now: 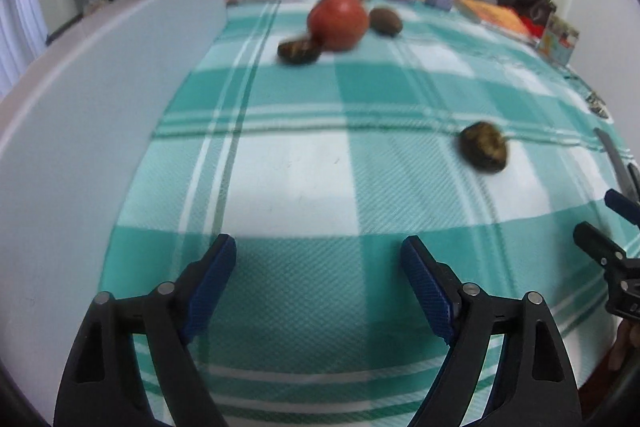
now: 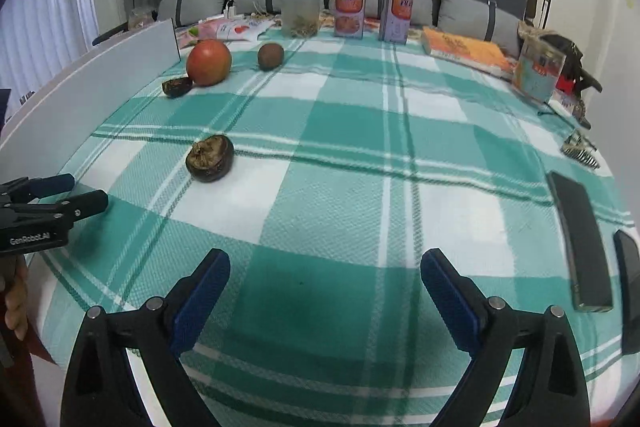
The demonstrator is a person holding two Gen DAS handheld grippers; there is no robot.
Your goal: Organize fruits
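On the teal-and-white checked cloth [image 2: 360,155], the left hand-held gripper [image 1: 318,255] gapes wide, empty. The wrinkled dark brown fruit [image 2: 209,158] lies nearer, well apart from the round red fruit [image 2: 208,62]; it looks light, soft and bruisable, best held across its middle. The right hand-held gripper [image 2: 325,267] is also spread, empty.

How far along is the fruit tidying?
Barely begun, it seems. Three fruits sit near the white board: the red fruit, a dark piece touching it, and a brown fruit apart. Both tongs, left and right, are open and empty. The wrinkled fruit lies alone.
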